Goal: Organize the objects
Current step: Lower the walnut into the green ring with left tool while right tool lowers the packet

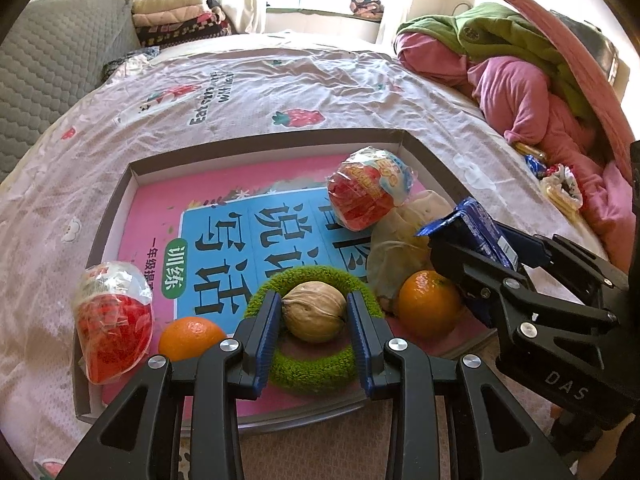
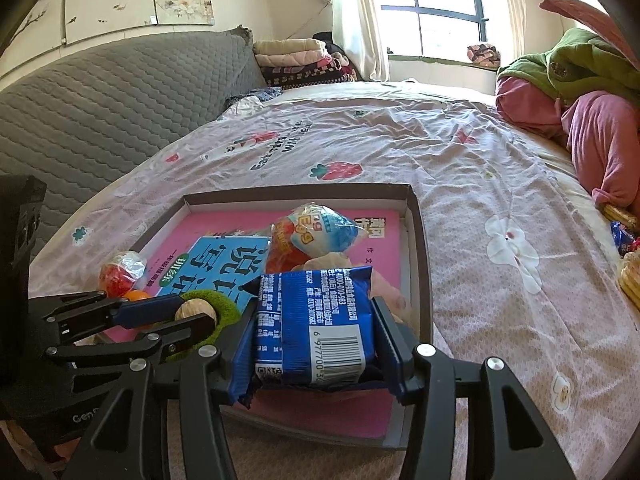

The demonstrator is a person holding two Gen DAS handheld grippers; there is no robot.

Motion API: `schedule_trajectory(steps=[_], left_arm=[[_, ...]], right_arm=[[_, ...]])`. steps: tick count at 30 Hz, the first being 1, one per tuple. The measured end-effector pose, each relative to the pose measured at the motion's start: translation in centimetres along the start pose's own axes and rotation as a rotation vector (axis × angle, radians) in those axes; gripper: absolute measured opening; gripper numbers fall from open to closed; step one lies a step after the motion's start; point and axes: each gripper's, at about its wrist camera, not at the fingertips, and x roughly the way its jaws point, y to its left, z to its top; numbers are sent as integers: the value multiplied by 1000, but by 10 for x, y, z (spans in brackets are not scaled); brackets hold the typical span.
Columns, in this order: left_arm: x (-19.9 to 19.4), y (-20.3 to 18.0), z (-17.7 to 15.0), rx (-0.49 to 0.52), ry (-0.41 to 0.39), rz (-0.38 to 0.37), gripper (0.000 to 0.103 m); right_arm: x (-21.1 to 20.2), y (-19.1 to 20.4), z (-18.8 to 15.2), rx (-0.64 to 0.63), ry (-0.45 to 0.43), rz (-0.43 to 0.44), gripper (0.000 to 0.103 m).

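A shallow cardboard box (image 1: 260, 144) lies on the bed with a pink and blue book (image 1: 224, 236) as its floor. My left gripper (image 1: 313, 300) is shut on a walnut (image 1: 314, 314), held just over a green fuzzy ring (image 1: 312, 376) in the box's near part. In the right wrist view my right gripper (image 2: 314, 308) is shut on a blue snack packet (image 2: 316, 328), barcode up, above the box's near right part. Two oranges (image 1: 191, 338) (image 1: 428, 304), two wrapped red toy eggs (image 1: 114, 320) (image 1: 368, 188) and a beige pouch (image 1: 400, 236) also lie in the box.
The box rests on a pink strawberry-print bedsheet (image 2: 460, 184). A heap of pink and green bedding (image 1: 520, 80) fills the right side, with loose snack packs (image 1: 560, 188) at its foot. A grey quilted headboard (image 2: 100, 112) rises on the left, and folded blankets (image 2: 296, 60) are stacked by the window.
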Motion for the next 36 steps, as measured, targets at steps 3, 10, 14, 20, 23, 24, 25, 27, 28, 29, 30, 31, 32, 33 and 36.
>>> schedule_trajectory(steps=[3, 10, 14, 20, 23, 24, 25, 27, 28, 29, 30, 31, 32, 33, 36], left_arm=[[-1, -1, -1, 11, -5, 10, 35], [-3, -2, -3, 16, -7, 15, 35], [-3, -2, -3, 20, -7, 18, 35], [-4, -2, -4, 21, -6, 21, 35], [-5, -2, -5, 21, -4, 25, 35], [-5, -2, -5, 20, -3, 25, 35], [-5, -1, -6, 20, -1, 26, 35], [-7, -2, -7, 18, 0, 27, 35], [-7, -1, -7, 17, 2, 28, 35], [-7, -1, -7, 16, 3, 30, 36], [-7, -1, -7, 15, 3, 32, 38], [-8, -1, -7, 12, 6, 31, 39], [-8, -1, -7, 9, 6, 30, 41], [-9, 0, -7, 6, 7, 29, 42], [-10, 1, -7, 1, 7, 31, 43]], right_arm=[[-2, 0, -2, 5, -1, -1, 53], [-7, -2, -8, 14, 5, 3, 53], [-10, -4, -10, 23, 6, 0, 56], [-12, -4, -13, 21, 8, -6, 57], [-12, -4, -13, 23, 9, -7, 57], [-12, -4, -13, 24, 9, -6, 57], [-13, -4, -14, 26, 9, -5, 57], [-14, -6, -15, 29, 9, -6, 58], [-14, -6, -15, 30, 10, -6, 58], [-14, -6, -15, 31, 9, -7, 58], [-15, -7, -15, 31, 10, -8, 58], [-15, -7, -15, 30, 9, -12, 58], [-15, -7, -15, 29, 9, -12, 59], [-15, -7, -15, 30, 9, -12, 59], [-15, -7, -15, 28, 9, -12, 61]])
